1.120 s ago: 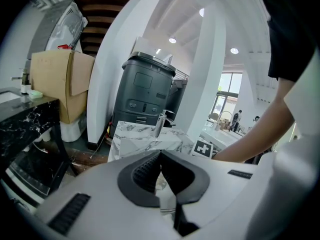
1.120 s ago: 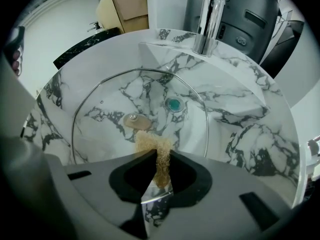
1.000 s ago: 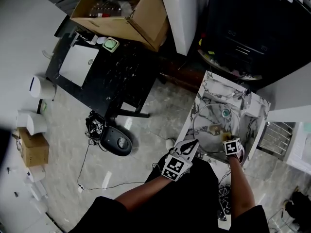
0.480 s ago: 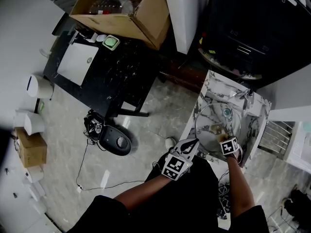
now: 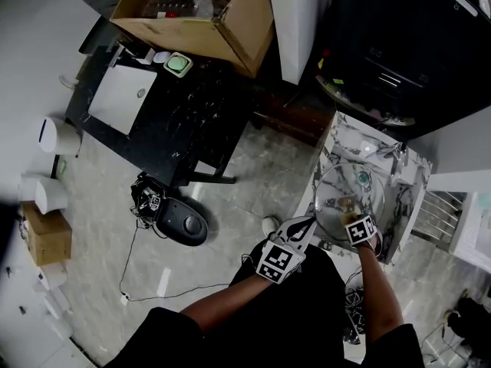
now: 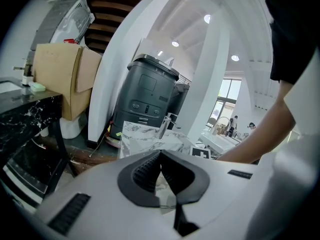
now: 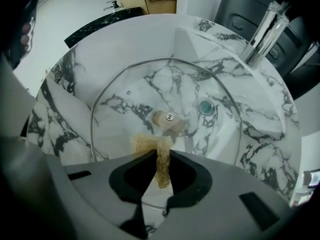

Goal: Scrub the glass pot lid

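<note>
— What does the right gripper view show that the head view misses?
— The right claw [image 7: 161,156] clamped on a tan scrubber [image 7: 162,166], which lies against the lid [image 7: 125,99] just ahead of it in the sink [image 7: 270,134].
— And the left claw [image 6: 160,155]?
— Arm stretched forward, pinched shut on the lid's near rim; its own jaws hide most of the glass

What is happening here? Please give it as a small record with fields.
place: marble sink with a tap
lid: glass, metal-rimmed, held over the sink, knob in its middle
left gripper: jaws together on the lid's rim
right gripper: shut on a tan scrubber
scrubber: on the glass, close beside the knob
stage: scrubbing looks under way
</note>
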{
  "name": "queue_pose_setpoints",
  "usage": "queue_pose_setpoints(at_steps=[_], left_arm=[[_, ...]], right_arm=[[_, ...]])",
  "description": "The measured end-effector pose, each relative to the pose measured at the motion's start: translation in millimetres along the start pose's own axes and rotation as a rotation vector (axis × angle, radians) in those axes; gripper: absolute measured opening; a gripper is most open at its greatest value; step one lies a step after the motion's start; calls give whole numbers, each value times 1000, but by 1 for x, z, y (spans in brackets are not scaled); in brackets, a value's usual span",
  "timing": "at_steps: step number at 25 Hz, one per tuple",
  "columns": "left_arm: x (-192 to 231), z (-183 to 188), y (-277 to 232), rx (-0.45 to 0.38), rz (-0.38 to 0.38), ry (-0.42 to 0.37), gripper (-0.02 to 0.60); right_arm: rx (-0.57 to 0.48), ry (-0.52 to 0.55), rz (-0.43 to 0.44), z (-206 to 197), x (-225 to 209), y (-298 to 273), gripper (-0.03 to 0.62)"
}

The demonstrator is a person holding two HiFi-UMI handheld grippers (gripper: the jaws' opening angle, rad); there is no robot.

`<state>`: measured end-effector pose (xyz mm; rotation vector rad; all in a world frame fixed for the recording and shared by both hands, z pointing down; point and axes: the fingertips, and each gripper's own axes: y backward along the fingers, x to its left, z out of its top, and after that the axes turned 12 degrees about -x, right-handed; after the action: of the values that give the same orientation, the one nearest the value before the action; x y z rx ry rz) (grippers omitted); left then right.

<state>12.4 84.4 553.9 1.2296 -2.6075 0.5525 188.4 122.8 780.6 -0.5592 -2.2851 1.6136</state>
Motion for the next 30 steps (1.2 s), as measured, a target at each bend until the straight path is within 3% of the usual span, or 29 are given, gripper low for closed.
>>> queue_pose_setpoints(at_steps=[10, 14, 20, 24, 27, 30], left_arm=[[11, 13, 5, -29, -39, -22, 15], [14, 12, 5, -25, -39, -13, 15], [26, 17, 5, -28, -26, -14, 15], [31, 20, 5, -35, -19, -8, 15], [36, 21, 6, -33, -18, -11, 15], [40, 23, 7, -36, -12, 3, 15]], right_arm=[[44, -7, 60, 8, 14, -5, 63], [135, -70, 106, -6, 28, -1, 63], [95, -108, 182, 14, 47, -7, 63], [194, -49, 106, 5, 33, 0, 63], [82, -69, 190, 32, 50, -13, 63], [96, -67, 199, 35, 53, -13, 63]])
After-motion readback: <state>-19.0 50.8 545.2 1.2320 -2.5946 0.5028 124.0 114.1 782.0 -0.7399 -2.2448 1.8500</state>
